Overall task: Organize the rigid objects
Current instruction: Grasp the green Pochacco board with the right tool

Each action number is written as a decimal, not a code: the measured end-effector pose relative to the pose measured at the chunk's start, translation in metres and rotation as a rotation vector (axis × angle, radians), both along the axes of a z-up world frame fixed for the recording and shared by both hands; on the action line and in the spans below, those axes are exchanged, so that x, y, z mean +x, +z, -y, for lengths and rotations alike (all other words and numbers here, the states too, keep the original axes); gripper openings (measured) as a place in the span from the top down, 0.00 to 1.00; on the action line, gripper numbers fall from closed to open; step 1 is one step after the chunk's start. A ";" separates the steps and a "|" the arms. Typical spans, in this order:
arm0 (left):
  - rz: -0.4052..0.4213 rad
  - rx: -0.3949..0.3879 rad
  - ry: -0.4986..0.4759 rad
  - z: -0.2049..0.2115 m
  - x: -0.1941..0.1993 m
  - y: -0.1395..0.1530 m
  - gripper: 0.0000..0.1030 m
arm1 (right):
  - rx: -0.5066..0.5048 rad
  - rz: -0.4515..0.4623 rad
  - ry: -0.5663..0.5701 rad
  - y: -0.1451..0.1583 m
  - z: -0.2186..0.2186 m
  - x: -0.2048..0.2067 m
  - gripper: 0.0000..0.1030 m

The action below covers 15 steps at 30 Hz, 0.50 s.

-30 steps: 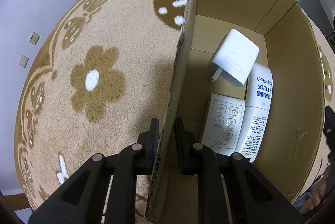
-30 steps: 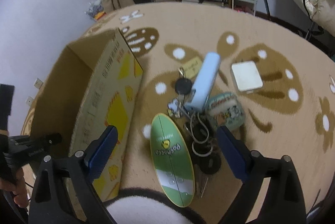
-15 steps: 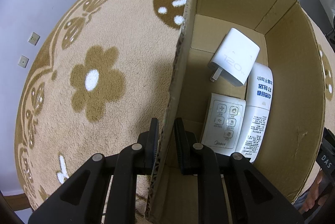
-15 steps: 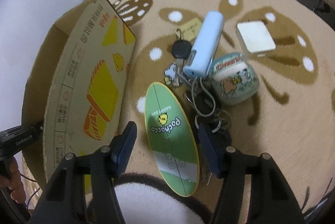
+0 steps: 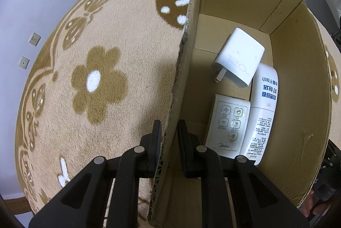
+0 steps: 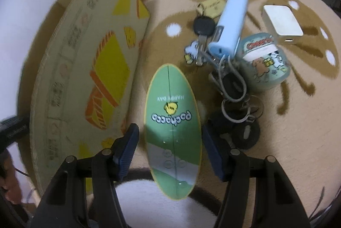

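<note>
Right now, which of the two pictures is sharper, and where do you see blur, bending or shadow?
Left wrist view: sharp; the charger print reads clearly, the cardboard box walls bow from the fisheye, and a shadow lies on the rug beside the box. Right wrist view: softer, smeared toward the edges, dimmer; only the green oval case stays fairly readable.

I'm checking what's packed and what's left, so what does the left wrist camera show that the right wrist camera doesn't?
Only the left wrist view shows the box's inside: a white charger, a white remote and a white bottle, with the left gripper clamped on the box wall. Only the right wrist view shows the unpacked things: a green oval case between the open right gripper jaws, keys, a blue power bank and a small tin. Both show the cardboard box and the flowered rug.
</note>
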<state>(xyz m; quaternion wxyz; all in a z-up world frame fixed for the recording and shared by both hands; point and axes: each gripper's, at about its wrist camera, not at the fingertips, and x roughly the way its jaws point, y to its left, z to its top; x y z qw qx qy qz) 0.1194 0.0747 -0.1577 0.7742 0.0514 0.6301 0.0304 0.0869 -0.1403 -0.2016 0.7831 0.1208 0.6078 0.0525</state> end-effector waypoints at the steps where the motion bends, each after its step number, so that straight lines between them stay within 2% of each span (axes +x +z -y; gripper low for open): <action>1: 0.001 -0.001 0.000 0.000 0.000 0.000 0.85 | -0.017 0.002 0.009 -0.001 -0.003 0.000 0.36; 7: -0.001 0.002 -0.001 0.000 0.000 0.000 0.85 | -0.103 0.011 0.045 -0.005 -0.017 -0.001 0.35; 10: -0.002 -0.001 0.002 -0.001 0.000 0.000 0.85 | -0.114 0.015 0.040 -0.008 -0.020 -0.002 0.36; 15: 0.003 -0.004 -0.008 0.000 -0.001 0.001 0.87 | -0.156 0.027 0.040 -0.009 -0.030 -0.002 0.42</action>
